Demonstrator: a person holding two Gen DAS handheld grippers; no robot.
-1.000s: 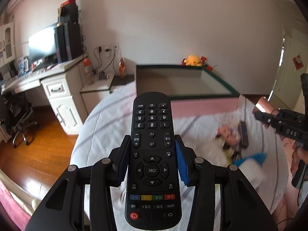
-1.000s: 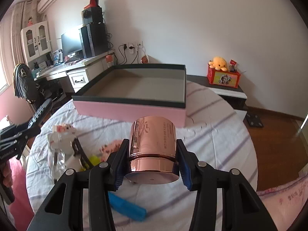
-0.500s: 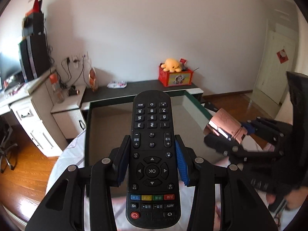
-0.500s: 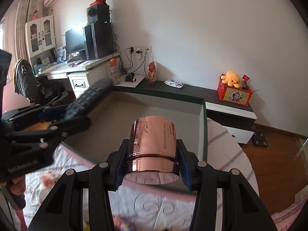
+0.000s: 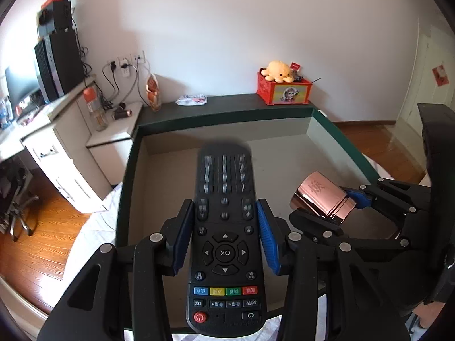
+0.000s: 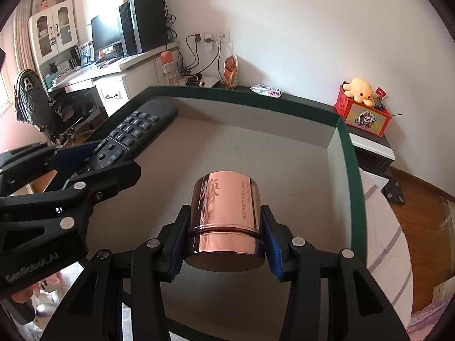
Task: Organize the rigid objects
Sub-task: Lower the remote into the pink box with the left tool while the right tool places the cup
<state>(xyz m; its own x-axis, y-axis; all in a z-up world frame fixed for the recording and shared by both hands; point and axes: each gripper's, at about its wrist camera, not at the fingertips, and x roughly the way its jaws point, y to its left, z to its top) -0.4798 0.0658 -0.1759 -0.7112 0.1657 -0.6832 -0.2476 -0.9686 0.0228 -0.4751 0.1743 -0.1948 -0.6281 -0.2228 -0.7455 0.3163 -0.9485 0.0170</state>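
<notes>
left gripper (image 5: 226,236) jaws were opening, black remote (image 5: 224,244) between the blue pads, small gaps at its sides, far end motion-blurred; remote hung over the inside of the open box (image 5: 284,153). right gripper (image 6: 226,237) was clamped partway closed on a rose-gold tin (image 6: 226,221), pads pressed on its sides, tin tilted forward above the box's grey floor, right of the remote and apart from it. box had a dark green rim, sat on a striped cloth-covered table (image 6: 381,227). plush toy (image 5: 278,71) on a red box by the wall.
</notes>
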